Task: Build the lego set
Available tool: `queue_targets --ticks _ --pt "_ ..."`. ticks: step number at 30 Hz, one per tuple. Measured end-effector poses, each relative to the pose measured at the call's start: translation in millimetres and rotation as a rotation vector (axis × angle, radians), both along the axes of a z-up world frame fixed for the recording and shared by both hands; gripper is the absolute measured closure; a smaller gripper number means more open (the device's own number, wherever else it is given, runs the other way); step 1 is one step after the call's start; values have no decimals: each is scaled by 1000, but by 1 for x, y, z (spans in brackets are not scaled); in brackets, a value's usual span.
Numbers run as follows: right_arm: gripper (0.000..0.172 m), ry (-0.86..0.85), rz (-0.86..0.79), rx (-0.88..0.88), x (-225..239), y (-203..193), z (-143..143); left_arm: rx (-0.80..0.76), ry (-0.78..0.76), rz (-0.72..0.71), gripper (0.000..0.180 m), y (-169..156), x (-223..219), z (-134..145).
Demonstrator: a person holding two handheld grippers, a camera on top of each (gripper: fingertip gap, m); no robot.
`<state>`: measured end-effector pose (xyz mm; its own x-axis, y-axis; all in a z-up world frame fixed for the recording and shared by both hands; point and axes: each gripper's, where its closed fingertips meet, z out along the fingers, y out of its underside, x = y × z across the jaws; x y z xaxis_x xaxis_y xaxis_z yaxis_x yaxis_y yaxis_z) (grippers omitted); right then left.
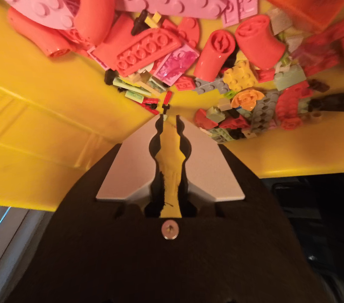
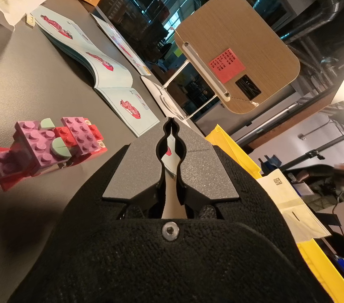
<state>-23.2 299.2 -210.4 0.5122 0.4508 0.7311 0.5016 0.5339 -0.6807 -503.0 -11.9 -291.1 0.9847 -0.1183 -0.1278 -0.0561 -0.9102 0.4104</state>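
We see the left gripper (image 1: pixel 168 117) low inside a yellow bin (image 1: pixel 55 78), jaws slightly apart and gripping nothing, tips just short of a small red-and-black pin (image 1: pixel 166 101) at the near edge of a loose brick pile (image 1: pixel 186 52) in coral, pink, grey and yellow. The right gripper (image 2: pixel 171 120) hangs over the grey counter (image 2: pixel 46 80) with jaws closed, tips meeting on nothing; an open instruction booklet (image 2: pixel 115 78) lies just beyond, and a pink-and-red brick assembly (image 2: pixel 55 141) sits off to its left.
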Motion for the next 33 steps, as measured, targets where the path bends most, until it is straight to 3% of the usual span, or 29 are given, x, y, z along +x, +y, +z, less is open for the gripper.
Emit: queue_targets --ticks 11,17,23,33 --pt "172 -1 -2 0 0 0 0 -4 4 161 165 -1 -2 -3" --pt "172 -3 -1 -1 0 0 -1 53 -113 213 165 1 16 -3" --pt "172 -3 -1 1 0 0 -1 63 -14 254 174 -5 6 2" --pt "172 -7 -3 2 0 0 -1 6 185 142 180 -10 -9 2"
